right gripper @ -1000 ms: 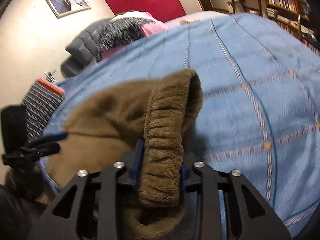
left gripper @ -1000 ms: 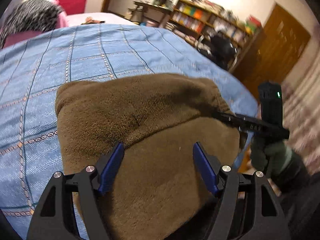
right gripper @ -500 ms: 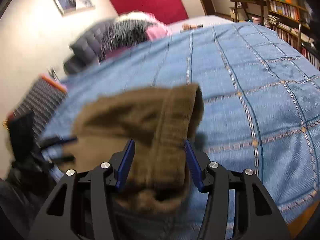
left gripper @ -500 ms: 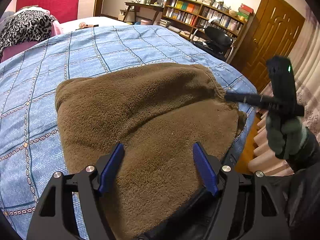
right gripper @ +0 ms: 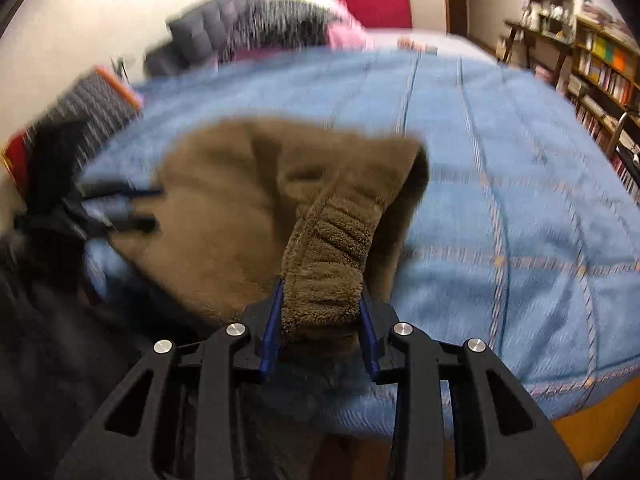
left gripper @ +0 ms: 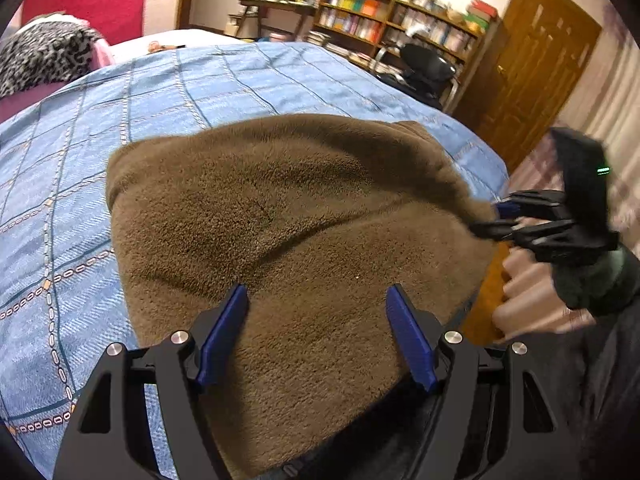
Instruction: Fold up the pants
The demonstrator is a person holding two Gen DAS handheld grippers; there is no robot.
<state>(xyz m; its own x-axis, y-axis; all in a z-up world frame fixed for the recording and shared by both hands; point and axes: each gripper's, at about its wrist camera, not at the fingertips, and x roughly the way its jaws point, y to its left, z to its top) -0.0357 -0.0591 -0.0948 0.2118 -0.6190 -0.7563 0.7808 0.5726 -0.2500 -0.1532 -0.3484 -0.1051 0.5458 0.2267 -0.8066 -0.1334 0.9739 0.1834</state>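
Brown fleece pants (left gripper: 288, 220), folded, on blue checked quilt (left gripper: 80, 128).
Right gripper (right gripper: 322, 312): jaws just closed, clamped on the ribbed elastic waistband (right gripper: 328, 264) between them. Left gripper (left gripper: 316, 320): jaws apart, plush pile beneath and ahead.

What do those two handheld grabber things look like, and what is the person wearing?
Both the left gripper and right gripper are black plastic frames with cut-out slots, silver screws and blue fingers. The right one carries a small green light. A dark sleeve covers the wrist.
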